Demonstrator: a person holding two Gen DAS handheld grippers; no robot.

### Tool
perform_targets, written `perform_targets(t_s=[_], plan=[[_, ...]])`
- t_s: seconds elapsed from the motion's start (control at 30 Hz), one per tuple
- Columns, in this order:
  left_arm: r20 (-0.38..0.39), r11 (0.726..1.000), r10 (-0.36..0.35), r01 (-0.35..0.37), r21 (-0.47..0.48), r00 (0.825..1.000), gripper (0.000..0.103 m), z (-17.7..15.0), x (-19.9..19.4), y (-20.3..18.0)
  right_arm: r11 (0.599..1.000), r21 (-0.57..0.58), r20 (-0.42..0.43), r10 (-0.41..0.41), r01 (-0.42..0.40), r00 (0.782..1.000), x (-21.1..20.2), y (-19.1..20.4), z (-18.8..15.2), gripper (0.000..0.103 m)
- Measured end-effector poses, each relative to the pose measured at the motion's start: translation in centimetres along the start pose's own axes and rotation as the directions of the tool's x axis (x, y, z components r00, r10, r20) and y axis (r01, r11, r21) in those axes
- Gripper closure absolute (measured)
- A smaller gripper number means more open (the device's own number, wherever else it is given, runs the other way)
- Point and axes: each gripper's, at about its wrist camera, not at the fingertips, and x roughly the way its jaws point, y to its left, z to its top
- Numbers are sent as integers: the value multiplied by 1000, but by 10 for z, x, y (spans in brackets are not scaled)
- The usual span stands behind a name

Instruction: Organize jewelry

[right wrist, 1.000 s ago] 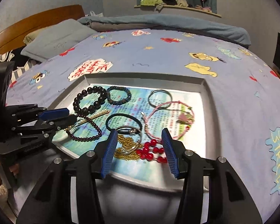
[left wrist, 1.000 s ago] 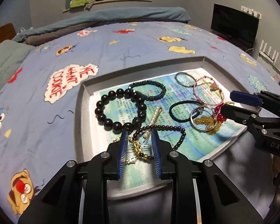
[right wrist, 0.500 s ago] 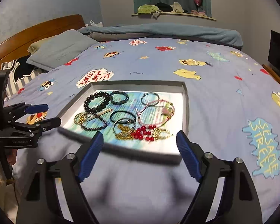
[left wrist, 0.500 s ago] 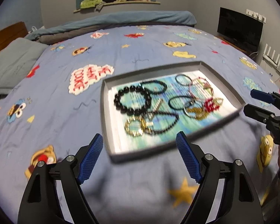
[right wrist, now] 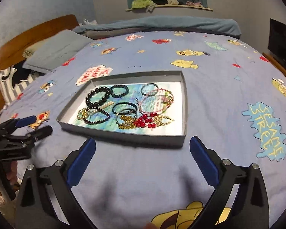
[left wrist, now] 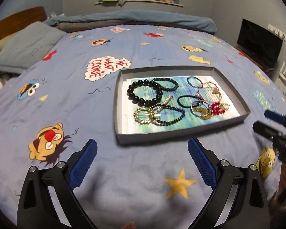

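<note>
Your left gripper (left wrist: 142, 159) and right gripper (right wrist: 143, 158) hover over the cartoon-print bedspread (left wrist: 66, 87), just short of the grey tray (left wrist: 122, 137); both pairs of fingers have just been opening and stand wide apart, nothing between them. Jewelry (left wrist: 145, 93) lies tangled inside the tray, on its printed liner

My right gripper (right wrist: 142, 151) hangs over the blue cartoon bedspread (right wrist: 219, 95), its jaws just spread wide with nothing between them. Just beyond my fingertips sits the grey tray (right wrist: 185, 103), holding a black bead bracelet (right wrist: 97, 97), dark hair ties, a pink cord loop, red beads (right wrist: 145, 122) and gold chain. My left gripper (right wrist: 34, 124) shows at the left edge, parted and bare.
</note>
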Motion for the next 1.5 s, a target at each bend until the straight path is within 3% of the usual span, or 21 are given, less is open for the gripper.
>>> perform_targets(t_s=[0.27, 1.5], plan=[[-7, 998, 39, -39, 56, 999, 6, -2, 12, -7, 994, -26, -2, -104, 104, 995, 1, 8, -4, 6], [-5, 996, 57, -56, 62, 998, 5, -5, 11, -9, 995, -32, 3, -98, 98, 995, 2, 11, -6, 6]])
